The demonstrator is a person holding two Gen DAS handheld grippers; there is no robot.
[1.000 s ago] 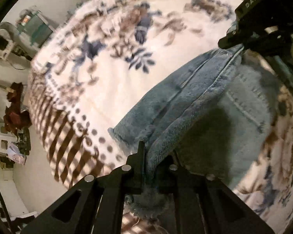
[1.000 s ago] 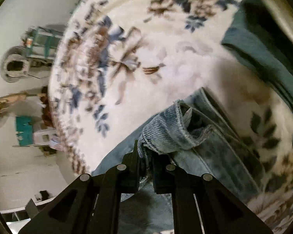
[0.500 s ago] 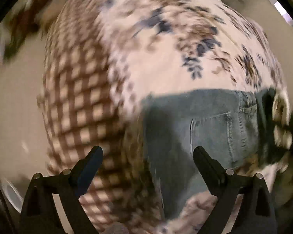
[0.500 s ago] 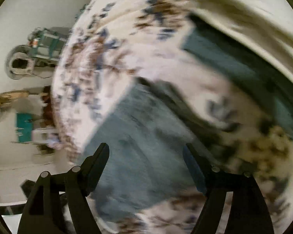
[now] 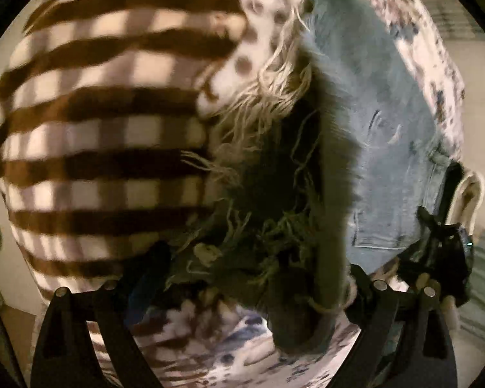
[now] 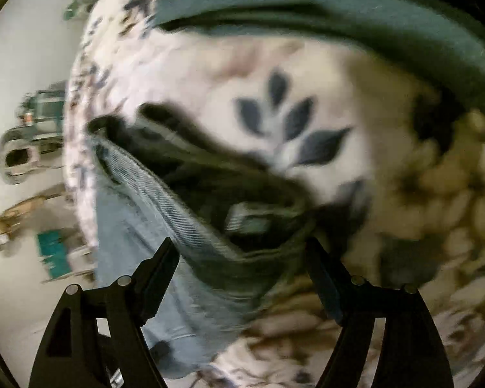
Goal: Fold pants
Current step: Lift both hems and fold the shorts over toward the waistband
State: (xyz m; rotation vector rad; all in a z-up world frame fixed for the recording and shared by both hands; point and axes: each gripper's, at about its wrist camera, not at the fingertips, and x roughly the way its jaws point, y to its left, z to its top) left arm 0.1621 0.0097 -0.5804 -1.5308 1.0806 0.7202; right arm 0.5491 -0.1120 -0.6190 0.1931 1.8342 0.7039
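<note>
Light blue jeans (image 5: 384, 123) lie folded on a floral bedspread. In the left wrist view their frayed leg hems (image 5: 268, 103) sit right in front of my left gripper (image 5: 242, 287), which is open and astride the hem end. The right gripper (image 5: 443, 249) shows at the far right by the waist end. In the right wrist view the waistband opening (image 6: 190, 200) of the jeans lies between the spread fingers of my open right gripper (image 6: 242, 278). Both views are blurred.
The bedspread (image 6: 274, 74) has a brown checked border (image 5: 106, 135) hanging over the bed's edge. A dark green cloth (image 6: 339, 9) lies at the far side of the bed. Furniture and clutter (image 6: 32, 148) stand on the floor to the left.
Both grippers let go of the jeans and opened, then swung down close again: the left to the frayed hems, the right to the waistband. The jeans now lie flat, folded.
</note>
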